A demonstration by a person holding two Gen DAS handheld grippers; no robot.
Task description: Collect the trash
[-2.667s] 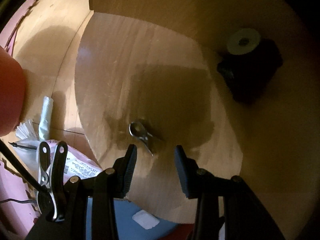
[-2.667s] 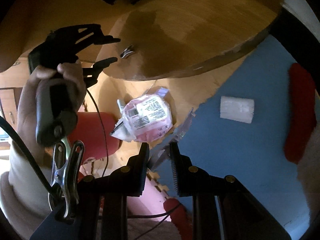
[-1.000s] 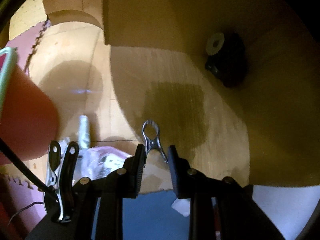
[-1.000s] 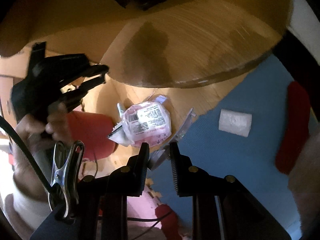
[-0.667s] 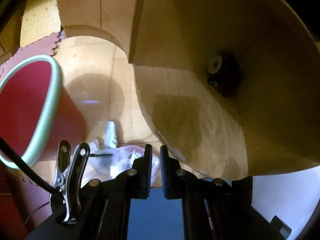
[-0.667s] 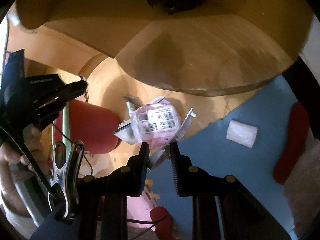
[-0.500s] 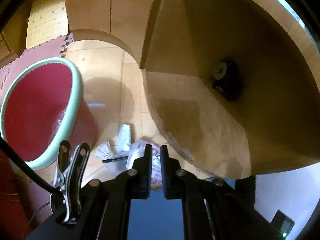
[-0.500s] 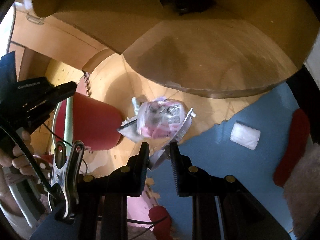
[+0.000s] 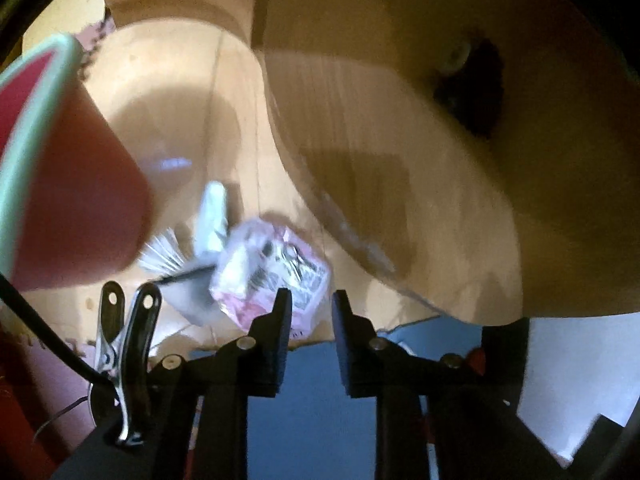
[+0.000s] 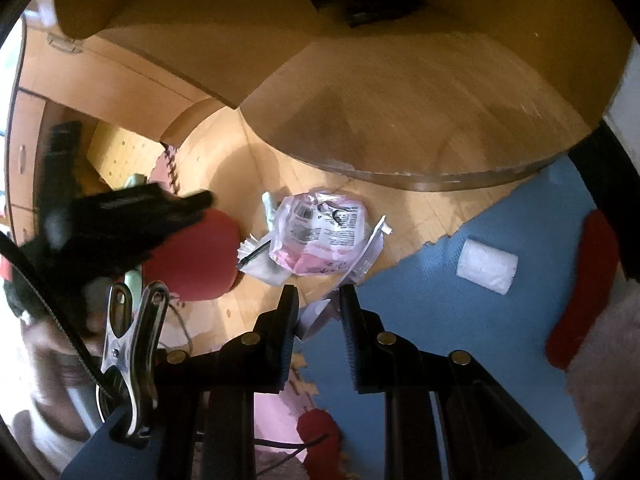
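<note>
A pink printed wrapper (image 9: 272, 268) lies crumpled on the wooden floor with white paper scraps (image 9: 210, 216) beside it. My left gripper (image 9: 308, 296) hangs just above the pile. Its jaws are opening and nothing is between them. The red bin (image 9: 72, 208) with a pale green rim stands to its left. In the right wrist view the left gripper (image 10: 200, 202) shows blurred over the red bin (image 10: 192, 256), with the pink wrapper (image 10: 320, 236) past it. My right gripper (image 10: 319, 292) is shut on a clear plastic wrapper (image 10: 370, 248).
A round wooden table (image 10: 420, 120) overhangs the floor behind the trash, with a black object (image 9: 476, 88) on it. A blue foam mat (image 10: 440, 340) carries a white pad (image 10: 486, 266) and a red shape (image 10: 580, 288). Wooden cabinets stand at far left.
A second ago the left jaws stood around a metal clip at the table edge. They shut, swung toward the bin and sank, and now stand parted. The right gripper kept its wrapper.
</note>
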